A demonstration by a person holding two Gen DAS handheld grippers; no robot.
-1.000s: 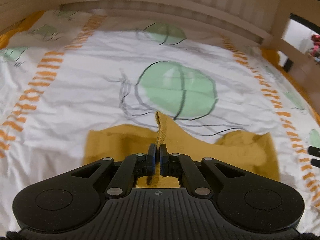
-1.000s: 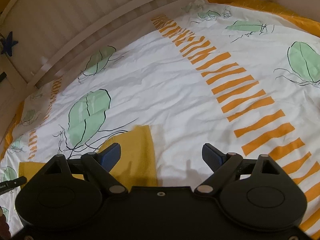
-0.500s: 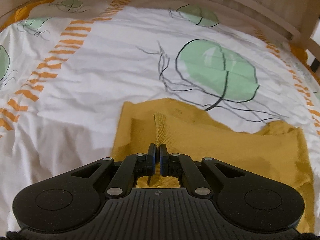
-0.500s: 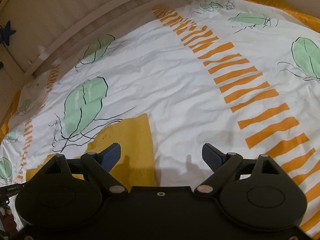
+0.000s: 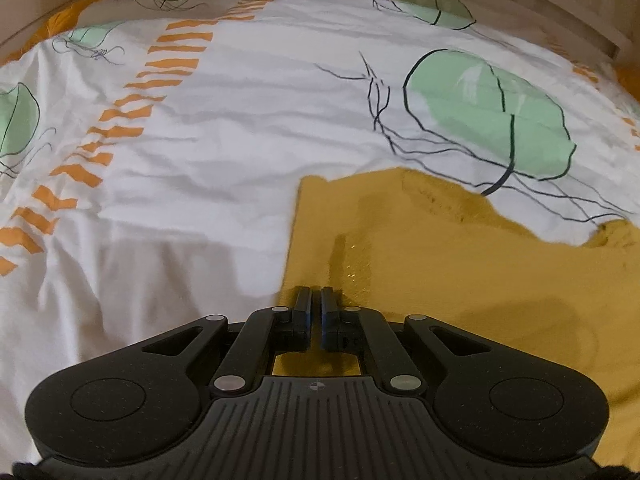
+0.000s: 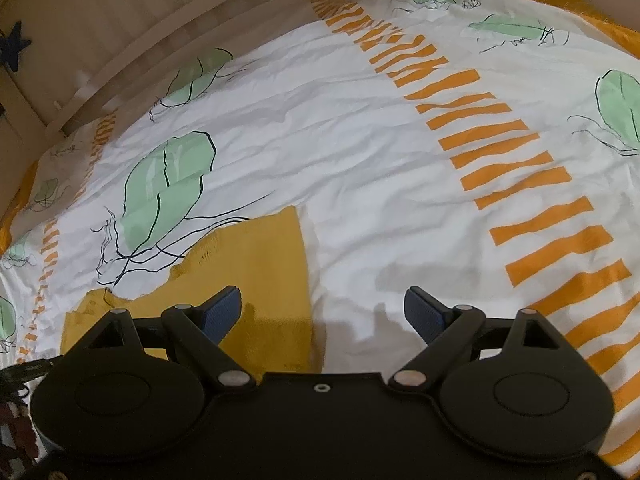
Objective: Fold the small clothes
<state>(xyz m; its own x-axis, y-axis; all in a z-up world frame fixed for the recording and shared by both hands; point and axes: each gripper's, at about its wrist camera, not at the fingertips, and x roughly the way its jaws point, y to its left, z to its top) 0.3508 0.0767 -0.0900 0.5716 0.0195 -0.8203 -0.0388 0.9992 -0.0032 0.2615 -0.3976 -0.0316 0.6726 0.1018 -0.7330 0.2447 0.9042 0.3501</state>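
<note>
A small mustard-yellow knit garment (image 5: 460,264) lies flat on the white printed bedsheet (image 5: 224,152). My left gripper (image 5: 316,300) sits low over its left part, jaws nearly closed with a thin gap, and no cloth shows between the fingers. In the right wrist view the same garment (image 6: 256,256) lies at lower left. My right gripper (image 6: 322,312) is open and empty, its left finger (image 6: 222,312) over the garment's right edge and its right finger (image 6: 424,312) over bare sheet.
The sheet has green leaf prints (image 5: 488,112) and bands of orange dashes (image 6: 500,152). A wooden slatted bed rail (image 6: 120,40) curves along the far side. An orange blanket edge (image 6: 592,16) shows at the far right corner.
The left gripper carried the garment's ribbed edge leftward and down; that edge no longer stands between its fingers and the garment lies flat. The right gripper stayed open and shifted slightly.
</note>
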